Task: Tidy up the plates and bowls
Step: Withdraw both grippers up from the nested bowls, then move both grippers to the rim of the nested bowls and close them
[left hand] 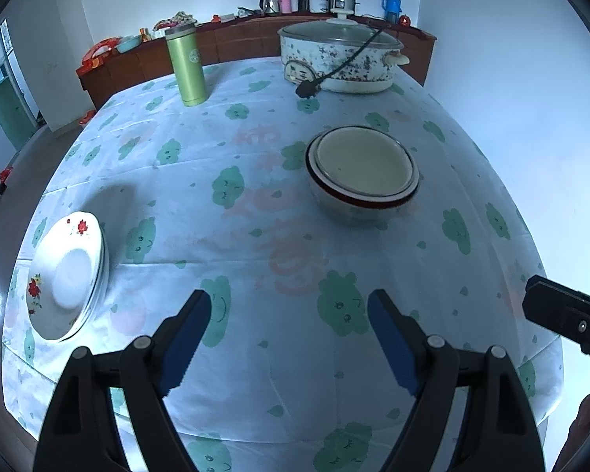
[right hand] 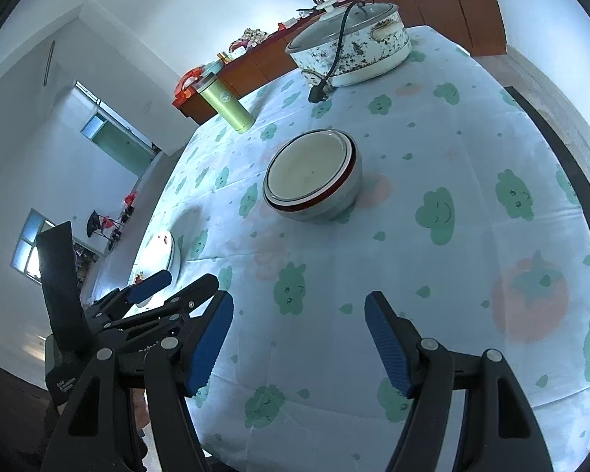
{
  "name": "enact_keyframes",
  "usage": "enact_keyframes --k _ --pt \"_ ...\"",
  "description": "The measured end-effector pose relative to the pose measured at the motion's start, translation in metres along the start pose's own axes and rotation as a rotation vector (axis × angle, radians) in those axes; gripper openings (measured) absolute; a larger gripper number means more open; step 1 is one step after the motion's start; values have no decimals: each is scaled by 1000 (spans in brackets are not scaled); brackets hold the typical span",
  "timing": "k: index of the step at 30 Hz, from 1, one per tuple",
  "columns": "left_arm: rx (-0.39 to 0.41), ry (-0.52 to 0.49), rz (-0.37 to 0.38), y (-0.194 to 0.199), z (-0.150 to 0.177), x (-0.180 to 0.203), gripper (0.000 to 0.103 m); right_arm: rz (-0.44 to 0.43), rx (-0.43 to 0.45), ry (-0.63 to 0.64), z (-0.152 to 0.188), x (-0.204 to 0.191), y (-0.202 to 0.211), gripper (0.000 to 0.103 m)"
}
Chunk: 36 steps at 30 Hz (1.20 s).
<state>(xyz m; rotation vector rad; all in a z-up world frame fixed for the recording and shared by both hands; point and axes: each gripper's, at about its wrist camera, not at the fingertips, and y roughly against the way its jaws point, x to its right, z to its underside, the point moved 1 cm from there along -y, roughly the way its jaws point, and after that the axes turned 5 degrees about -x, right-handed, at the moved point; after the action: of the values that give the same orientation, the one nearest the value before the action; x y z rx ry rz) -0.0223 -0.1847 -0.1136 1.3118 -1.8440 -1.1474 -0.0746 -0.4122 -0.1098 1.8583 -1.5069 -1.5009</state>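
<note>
white walls and a brown sideboard [left hand: 255, 39] are framing the left wrist view, where a cloud-print tablecloth [left hand: 255, 216] is covering the table. the left gripper [left hand: 289, 310] is hovering spread wide, gripping nothing. stacked bowls [left hand: 362, 173] are sitting centrally, stacked plates [left hand: 67, 275] near the left edge, a green flask [left hand: 187, 67] and electric pot [left hand: 338, 59] behind.

through the right wrist view, the right gripper [right hand: 299, 314] is likewise gaping empty, bowls [right hand: 312, 175] ahead, plates [right hand: 169, 251] left.
</note>
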Motion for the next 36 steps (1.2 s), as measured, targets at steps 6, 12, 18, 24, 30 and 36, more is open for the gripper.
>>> enact_keyframes --k 6,12,18,24,30,36 --pt "-23 -5 9 -10 -11 5 83 -1 2 -16 -10 10 -4 71" --pt "-49 -16 20 -28 -26 8 83 -15 -18 -25 -29 18 -18 72" --pt "-91 -9 38 -52 -40 7 83 -21 -57 -73 -49 37 -40 72" --pt "-91 -5 63 -67 -64 8 83 -19 -71 -90 -75 47 -55 72" --pt "-67 5 99 -76 -92 6 83 -18 -72 -97 -103 53 -69 72" --pt "-72 55 133 -89 -117 -2 83 -18 -81 -85 -121 52 -86 72"
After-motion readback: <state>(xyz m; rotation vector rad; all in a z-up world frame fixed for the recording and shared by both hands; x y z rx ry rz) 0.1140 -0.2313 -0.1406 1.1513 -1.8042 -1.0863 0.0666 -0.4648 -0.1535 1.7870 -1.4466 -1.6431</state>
